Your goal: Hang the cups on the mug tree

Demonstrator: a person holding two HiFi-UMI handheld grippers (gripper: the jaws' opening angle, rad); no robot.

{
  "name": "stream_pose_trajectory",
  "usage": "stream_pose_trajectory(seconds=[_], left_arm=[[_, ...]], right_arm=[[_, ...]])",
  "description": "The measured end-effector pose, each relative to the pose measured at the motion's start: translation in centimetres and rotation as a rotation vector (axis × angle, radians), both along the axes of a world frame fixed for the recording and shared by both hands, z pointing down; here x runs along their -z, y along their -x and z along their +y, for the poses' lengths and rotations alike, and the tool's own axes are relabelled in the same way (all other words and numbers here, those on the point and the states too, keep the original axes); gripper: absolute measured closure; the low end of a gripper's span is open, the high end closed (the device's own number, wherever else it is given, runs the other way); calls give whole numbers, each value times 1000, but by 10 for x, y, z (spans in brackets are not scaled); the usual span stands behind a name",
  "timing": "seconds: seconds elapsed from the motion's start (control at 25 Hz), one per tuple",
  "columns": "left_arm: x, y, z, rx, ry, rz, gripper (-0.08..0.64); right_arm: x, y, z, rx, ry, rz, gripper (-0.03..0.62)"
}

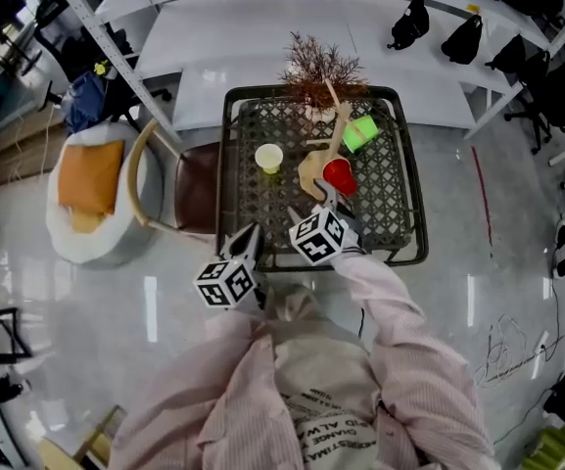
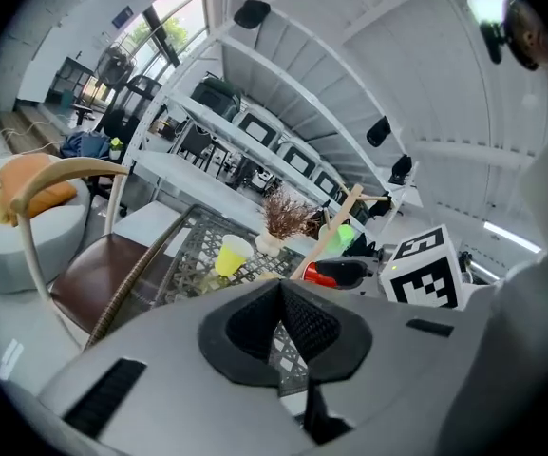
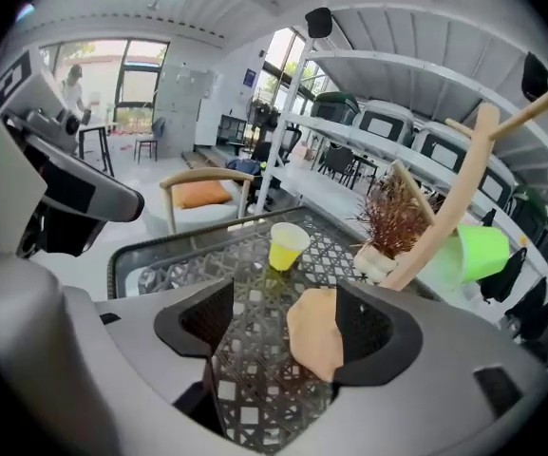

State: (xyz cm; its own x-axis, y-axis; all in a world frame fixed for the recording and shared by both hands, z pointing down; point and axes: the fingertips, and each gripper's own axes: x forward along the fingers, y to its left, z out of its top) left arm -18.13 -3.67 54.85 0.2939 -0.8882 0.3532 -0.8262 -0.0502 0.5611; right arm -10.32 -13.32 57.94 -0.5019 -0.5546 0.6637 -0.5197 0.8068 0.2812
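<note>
1. The green cup (image 1: 362, 132) was seen hung on the mug tree (image 1: 310, 174), which stood toward the far right of the table (image 1: 262, 211). The red cup (image 1: 339, 176) lay just beside the tree's base; whether it was hung could not be told.
2. The right gripper (image 3: 288, 323) was held by the tree with jaws apart and nothing clamped. The left gripper (image 2: 280, 323) was kept over the near edge with jaws together and empty.
3. The yellow cup (image 1: 269, 157), upright and seemingly empty, was found mid-table. It was judged the next cup to be gripped and carried to a free peg.
4. Dried twigs (image 1: 316, 67) were held in a white vase (image 3: 376, 259) at the far edge.
</note>
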Motion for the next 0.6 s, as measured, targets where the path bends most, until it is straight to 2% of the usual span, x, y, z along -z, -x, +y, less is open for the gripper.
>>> stream_pose_trajectory(seconds=[0.16, 0.36, 0.6], left_arm=[[-10, 14, 17, 58, 29, 3, 561], [-15, 31, 31, 105, 56, 13, 561], [-30, 47, 31, 117, 88, 32, 561]], right_arm=[[-13, 17, 7, -31, 98, -96, 288], [-29, 38, 5, -30, 143, -125, 288], [-50, 63, -7, -101, 213, -198, 288]])
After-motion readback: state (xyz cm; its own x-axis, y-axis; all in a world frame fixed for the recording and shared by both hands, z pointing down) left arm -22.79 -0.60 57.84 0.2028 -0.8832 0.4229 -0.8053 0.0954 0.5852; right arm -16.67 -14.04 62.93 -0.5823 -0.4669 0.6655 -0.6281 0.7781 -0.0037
